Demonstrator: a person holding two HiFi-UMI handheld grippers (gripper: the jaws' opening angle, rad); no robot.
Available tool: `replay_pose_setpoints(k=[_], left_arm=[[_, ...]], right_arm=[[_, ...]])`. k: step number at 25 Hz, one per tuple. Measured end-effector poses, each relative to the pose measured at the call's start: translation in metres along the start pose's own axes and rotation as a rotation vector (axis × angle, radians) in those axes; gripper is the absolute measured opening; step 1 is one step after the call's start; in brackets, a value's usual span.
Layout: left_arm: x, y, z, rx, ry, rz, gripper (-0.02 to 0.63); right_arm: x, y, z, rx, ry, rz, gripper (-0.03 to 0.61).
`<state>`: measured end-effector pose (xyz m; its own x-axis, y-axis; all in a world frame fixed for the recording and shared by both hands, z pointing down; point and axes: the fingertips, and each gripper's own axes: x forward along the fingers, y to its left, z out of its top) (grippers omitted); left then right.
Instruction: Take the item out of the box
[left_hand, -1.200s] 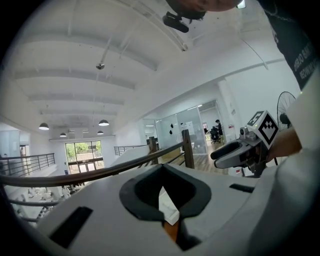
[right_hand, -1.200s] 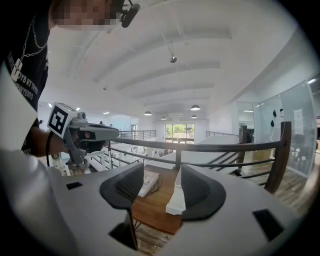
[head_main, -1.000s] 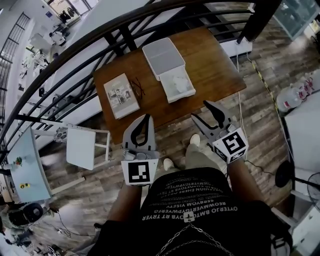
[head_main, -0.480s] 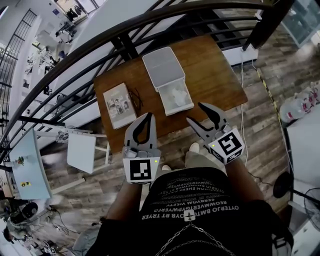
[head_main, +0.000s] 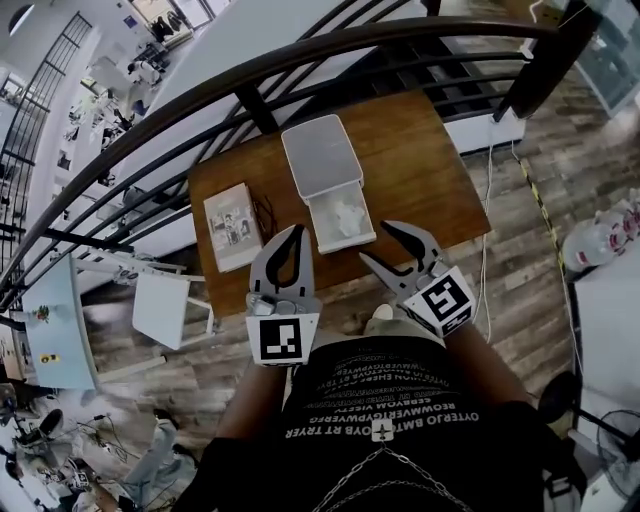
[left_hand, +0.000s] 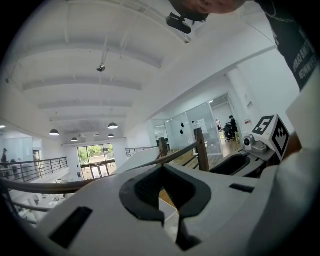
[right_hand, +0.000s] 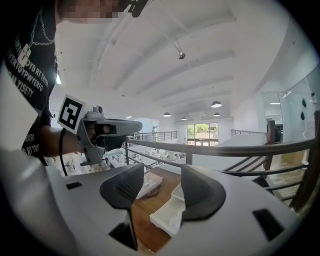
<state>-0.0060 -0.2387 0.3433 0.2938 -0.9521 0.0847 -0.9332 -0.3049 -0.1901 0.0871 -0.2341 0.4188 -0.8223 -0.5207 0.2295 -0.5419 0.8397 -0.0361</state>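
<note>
On the brown wooden table (head_main: 420, 170) lies a white box (head_main: 341, 222), open, with a white crumpled item (head_main: 346, 211) inside. Its grey-white lid (head_main: 319, 155) rests just behind it. My left gripper (head_main: 296, 232) hovers at the table's near edge, left of the box, its curved jaws meeting at the tips with nothing held. My right gripper (head_main: 373, 241) hangs just right of the box's near corner, open and empty. In the right gripper view the box (right_hand: 169, 212) shows between the open jaws of the right gripper (right_hand: 161, 172). The left gripper (left_hand: 162, 170) points over the table.
A book (head_main: 231, 226) and a pair of glasses (head_main: 266, 210) lie left of the box. A dark curved railing (head_main: 300, 62) runs behind the table. A white stool (head_main: 165, 305) stands on the floor to the left, and a cable (head_main: 487, 210) trails at the right.
Both grippers have moved forward to the table's near edge. The right one has swung left toward the box. Jaw states look unchanged.
</note>
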Motion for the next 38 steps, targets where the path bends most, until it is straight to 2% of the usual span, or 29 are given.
replay_pose_setpoints(k=[4, 9, 13, 20, 26, 32, 38], left_arm=[[0.0, 0.004, -0.008, -0.005, 0.025, 0.053, 0.006], [-0.01, 0.033, -0.027, -0.009, 0.071, 0.119, 0.006], [-0.007, 0.054, -0.039, -0.01, 0.091, 0.134, 0.006], [0.029, 0.098, -0.041, 0.0, 0.074, 0.096, 0.006], [0.056, 0.137, -0.061, -0.021, 0.102, 0.065, 0.006], [0.086, 0.157, -0.078, -0.025, 0.117, 0.011, 0.006], [0.106, 0.171, -0.092, -0.041, 0.137, -0.021, 0.006]], right_arm=[[0.011, -0.012, -0.023, 0.004, 0.044, 0.031, 0.209], [0.05, -0.016, -0.069, 0.001, 0.157, 0.076, 0.207], [0.08, -0.021, -0.105, 0.021, 0.242, 0.097, 0.207], [0.132, -0.042, -0.152, 0.035, 0.364, 0.081, 0.21], [0.166, -0.055, -0.198, 0.068, 0.479, 0.055, 0.215], [0.188, -0.07, -0.254, 0.06, 0.646, 0.031, 0.219], [0.208, -0.072, -0.288, 0.076, 0.788, 0.071, 0.238]])
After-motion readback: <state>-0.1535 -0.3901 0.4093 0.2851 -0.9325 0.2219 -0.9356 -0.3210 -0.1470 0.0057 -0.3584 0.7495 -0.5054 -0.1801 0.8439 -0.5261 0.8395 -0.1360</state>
